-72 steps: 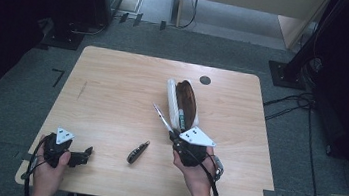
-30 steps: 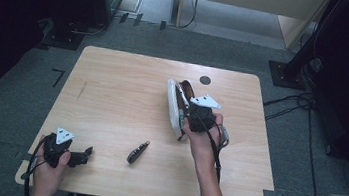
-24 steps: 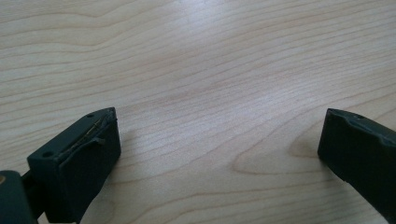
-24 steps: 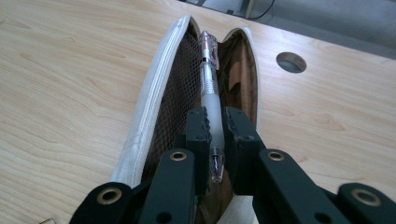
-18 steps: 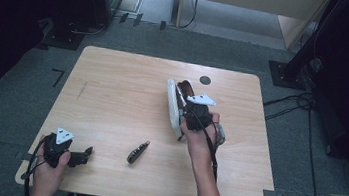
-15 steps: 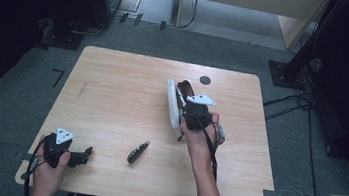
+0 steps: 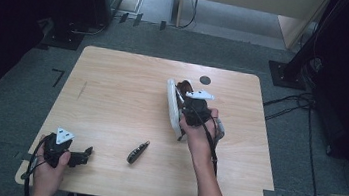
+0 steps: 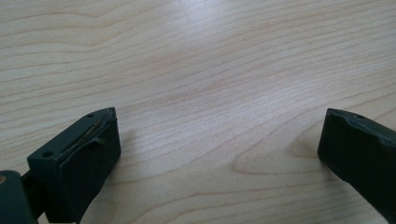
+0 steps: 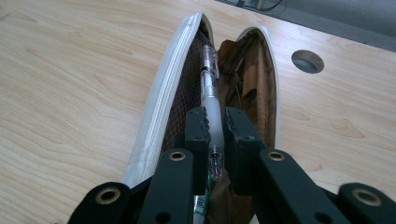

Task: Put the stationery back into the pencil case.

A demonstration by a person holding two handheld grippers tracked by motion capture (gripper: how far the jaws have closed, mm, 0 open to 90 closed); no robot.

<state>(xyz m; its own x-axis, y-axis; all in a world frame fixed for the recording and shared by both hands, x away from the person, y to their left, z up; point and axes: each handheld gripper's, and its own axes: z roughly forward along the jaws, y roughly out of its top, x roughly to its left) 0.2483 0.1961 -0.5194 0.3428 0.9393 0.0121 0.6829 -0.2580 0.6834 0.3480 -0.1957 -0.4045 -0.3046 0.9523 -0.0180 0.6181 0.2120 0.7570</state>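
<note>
A white zip pencil case point(image 9: 154, 116) with a brown lining lies open on the wooden table point(image 7: 111, 100), right of centre in the high view point(image 7: 174, 105). My right gripper point(image 9: 214, 122) is over the case's mouth, shut on a clear pen point(image 9: 211, 88) that points into the opening. In the high view the right gripper point(image 7: 196, 108) sits directly above the case. My left gripper point(image 7: 82, 157) rests near the table's front left corner, open, with bare wood between its jaws point(image 8: 219, 149).
A small dark object point(image 7: 137, 151) lies on the table between the two hands, near the front. A round cable hole point(image 7: 205, 80) sits behind the case. Dark stands and cables surround the table on the floor.
My right gripper has carried the pen from the table's front right up over the open case and lowered it into the mouth. The left gripper has stayed still.
</note>
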